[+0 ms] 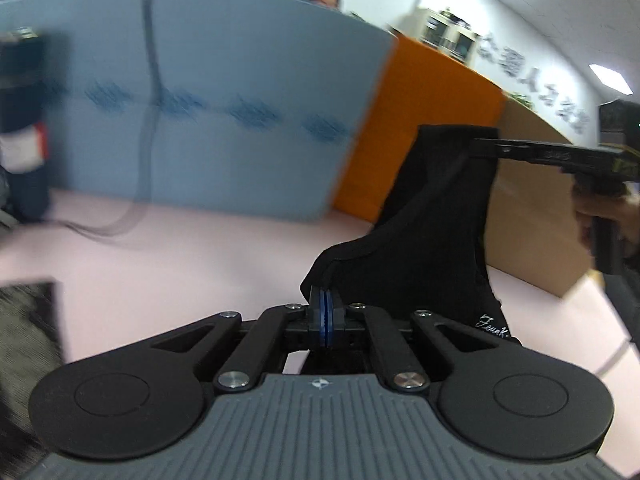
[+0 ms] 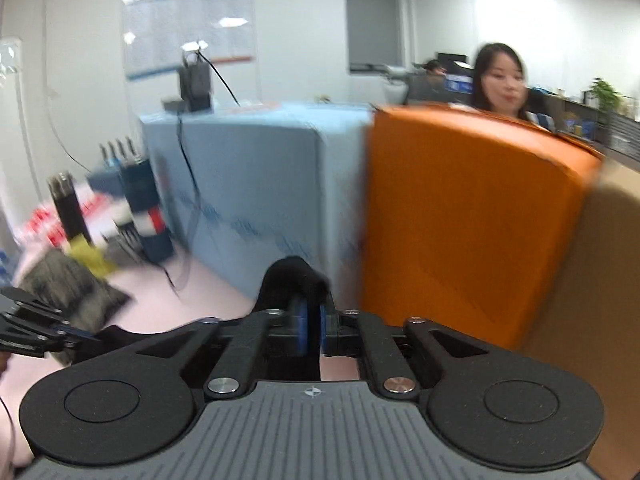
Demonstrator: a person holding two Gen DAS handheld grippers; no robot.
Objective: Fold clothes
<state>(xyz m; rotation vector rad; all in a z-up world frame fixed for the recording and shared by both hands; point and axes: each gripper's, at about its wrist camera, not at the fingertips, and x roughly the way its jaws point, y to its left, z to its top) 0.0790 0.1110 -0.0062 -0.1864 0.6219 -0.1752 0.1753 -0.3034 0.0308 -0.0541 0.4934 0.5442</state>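
Left wrist view shows your left gripper [image 1: 325, 312] clenched on a black garment [image 1: 432, 240], lifted above the table [image 1: 180, 248]; your right gripper [image 1: 486, 148] pinches its other corner. Next, spread it flat for folding.

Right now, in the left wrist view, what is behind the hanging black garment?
Behind the black garment stand an orange panel and a brown cardboard box on the pink table. Where the two meet is covered by the cloth.

An open-plan office: pale blue fabric partition [image 2: 256, 184], orange divider panel [image 2: 460, 216], white wall chart [image 2: 188, 28], people seated at desks behind.
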